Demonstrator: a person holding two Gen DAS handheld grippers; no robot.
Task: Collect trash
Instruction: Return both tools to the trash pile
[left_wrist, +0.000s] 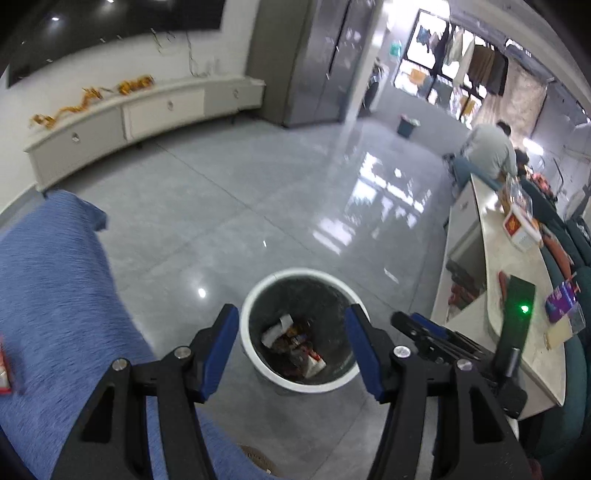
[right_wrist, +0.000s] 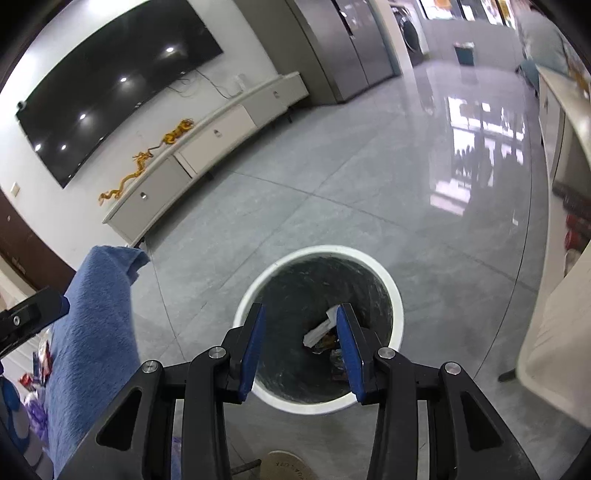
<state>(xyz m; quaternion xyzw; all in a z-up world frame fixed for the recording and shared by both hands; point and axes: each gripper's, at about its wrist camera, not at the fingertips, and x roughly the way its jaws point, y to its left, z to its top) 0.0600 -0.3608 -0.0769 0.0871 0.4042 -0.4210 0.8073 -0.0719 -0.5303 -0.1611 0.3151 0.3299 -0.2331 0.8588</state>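
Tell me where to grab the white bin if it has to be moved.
Take the bin by its white rim, coming straight down from above: it stands upright with its mouth open, so one finger can go inside the wall and one outside. The near edge is probably easiest.

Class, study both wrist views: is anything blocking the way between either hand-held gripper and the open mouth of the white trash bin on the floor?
Nothing visible blocks it. The left hand-held gripper and right hand-held gripper are both open and empty above the white trash bin, whose mouth has no lid. The blue cloth lies off to the side, clear of the rim.
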